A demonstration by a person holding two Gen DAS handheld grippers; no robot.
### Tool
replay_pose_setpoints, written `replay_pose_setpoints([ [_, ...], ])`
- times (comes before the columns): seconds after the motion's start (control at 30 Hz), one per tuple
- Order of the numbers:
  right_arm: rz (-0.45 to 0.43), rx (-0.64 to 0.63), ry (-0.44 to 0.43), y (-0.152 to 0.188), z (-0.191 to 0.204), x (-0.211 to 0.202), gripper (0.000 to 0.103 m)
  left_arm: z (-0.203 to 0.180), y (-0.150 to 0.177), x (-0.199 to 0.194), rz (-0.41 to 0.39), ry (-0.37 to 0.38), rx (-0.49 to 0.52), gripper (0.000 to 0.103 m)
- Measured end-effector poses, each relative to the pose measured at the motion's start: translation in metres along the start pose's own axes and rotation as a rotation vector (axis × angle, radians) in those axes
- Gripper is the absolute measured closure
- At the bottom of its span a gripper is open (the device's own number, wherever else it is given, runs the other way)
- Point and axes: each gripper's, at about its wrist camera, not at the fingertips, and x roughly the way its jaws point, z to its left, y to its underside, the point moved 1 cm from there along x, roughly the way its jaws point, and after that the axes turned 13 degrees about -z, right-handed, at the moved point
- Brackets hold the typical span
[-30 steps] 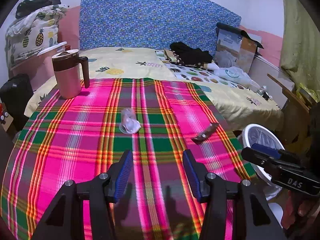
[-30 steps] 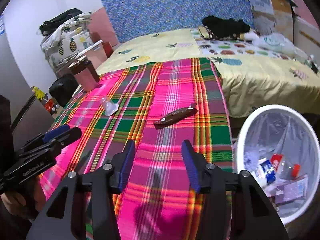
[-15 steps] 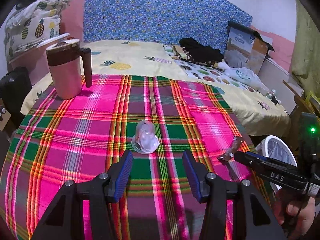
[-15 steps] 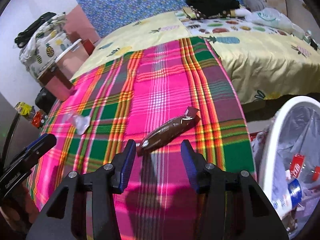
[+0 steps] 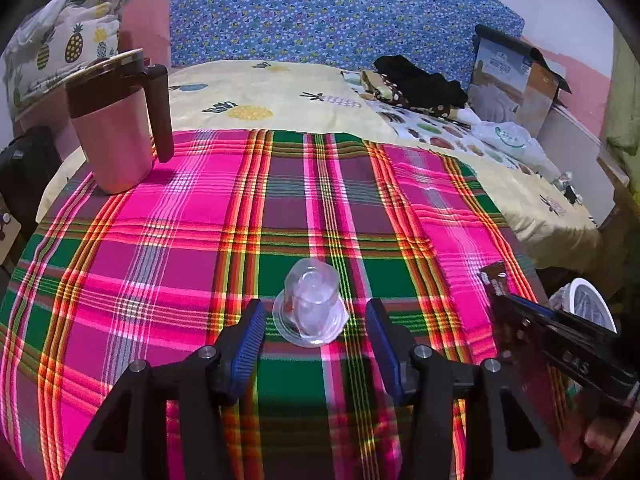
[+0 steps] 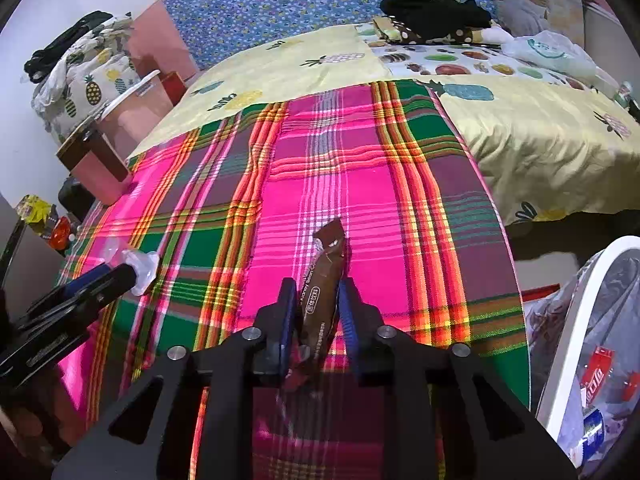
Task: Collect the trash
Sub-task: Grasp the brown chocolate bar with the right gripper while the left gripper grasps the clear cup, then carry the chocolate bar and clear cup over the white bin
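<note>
A clear plastic cup [image 5: 312, 304] lies on its side on the plaid cloth, just ahead of and between the fingers of my left gripper [image 5: 316, 328], which is open and not touching it. My right gripper [image 6: 318, 304] is shut on a brown snack wrapper [image 6: 326, 272] that rests on the cloth. The cup also shows in the right wrist view [image 6: 138, 266], at the left gripper's tips. A white trash bin [image 6: 580, 344] with a clear liner and several pieces of trash stands off the table's right edge.
A pink mug with a brown lid and handle [image 5: 116, 132] stands at the far left of the table. Behind lies a bed with a yellow pineapple sheet [image 5: 280, 96], black clothes [image 5: 420, 80] and a cardboard box [image 5: 516, 76].
My left gripper moved forward until the cup sits between its open fingers. My right gripper moved up to the wrapper and closed on it.
</note>
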Motion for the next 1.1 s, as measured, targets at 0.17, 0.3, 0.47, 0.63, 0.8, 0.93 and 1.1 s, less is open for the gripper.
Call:
replay_pose_setpoints([
  [0.17, -0.016, -0.008, -0.016, -0.002, -0.002, -0.009, 0.084, 0.001, 0.002, 0.011, 0.014, -0.018, -0.003, 0.071],
  [0.3, -0.027, -0.008, -0.027, -0.001, -0.004, -0.017, 0.084, -0.001, 0.001, 0.008, -0.002, -0.02, 0.005, 0.072],
  [0.47, -0.038, -0.008, -0.036, 0.0, -0.005, -0.027, 0.084, -0.006, 0.001, -0.011, -0.027, -0.006, 0.009, 0.072],
  [0.63, -0.052, -0.009, -0.045, 0.004, -0.007, -0.041, 0.084, -0.018, 0.006, -0.038, -0.044, 0.022, 0.015, 0.072],
  [0.8, -0.067, -0.008, -0.051, 0.01, -0.008, -0.058, 0.084, -0.038, 0.015, -0.067, -0.055, 0.053, 0.036, 0.072],
  [0.93, -0.081, -0.009, -0.052, 0.015, -0.01, -0.074, 0.084, -0.053, 0.022, -0.088, -0.066, 0.081, 0.043, 0.072],
  [1.1, -0.106, -0.009, -0.045, 0.02, -0.015, -0.095, 0.084, -0.072, 0.03, -0.113, -0.08, 0.113, 0.056, 0.072],
])
